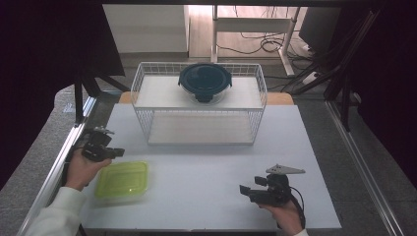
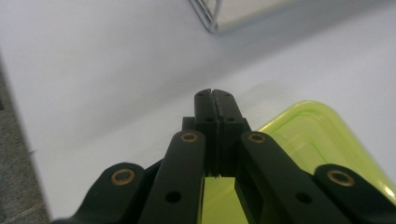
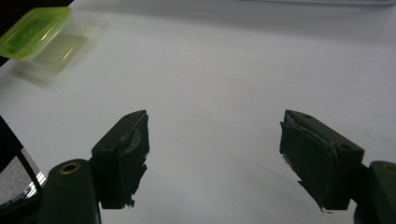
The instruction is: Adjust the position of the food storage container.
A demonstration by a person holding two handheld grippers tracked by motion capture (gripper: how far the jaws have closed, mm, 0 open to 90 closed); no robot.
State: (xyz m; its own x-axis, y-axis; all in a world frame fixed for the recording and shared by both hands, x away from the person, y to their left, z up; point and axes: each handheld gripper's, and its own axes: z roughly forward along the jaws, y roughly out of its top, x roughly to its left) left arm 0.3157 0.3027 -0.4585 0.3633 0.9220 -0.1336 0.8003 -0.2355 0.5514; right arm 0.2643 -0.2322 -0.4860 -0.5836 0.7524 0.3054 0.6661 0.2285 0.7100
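Note:
A flat lime-green lidded box [image 1: 123, 179] lies on the white table top at the front left; it also appears in the left gripper view [image 2: 322, 135] and, blurred, far off in the right gripper view [image 3: 35, 31]. My left gripper [image 1: 119, 153] hovers just above the box's far left corner, its jaws pressed together with nothing between them [image 2: 215, 93]. At the front right, my right gripper [image 1: 243, 189] points left over bare table, jaws wide apart and empty [image 3: 215, 140]. A round glass container with a dark blue lid [image 1: 205, 78] sits on the upper shelf of a white wire rack [image 1: 260, 83].
The wire rack stands at the back middle of the table, its corner just visible in the left gripper view [image 2: 210, 18]. The white table top [image 1: 206, 167] stretches between the two hands. A metal rail [image 1: 64, 152] runs along the left edge.

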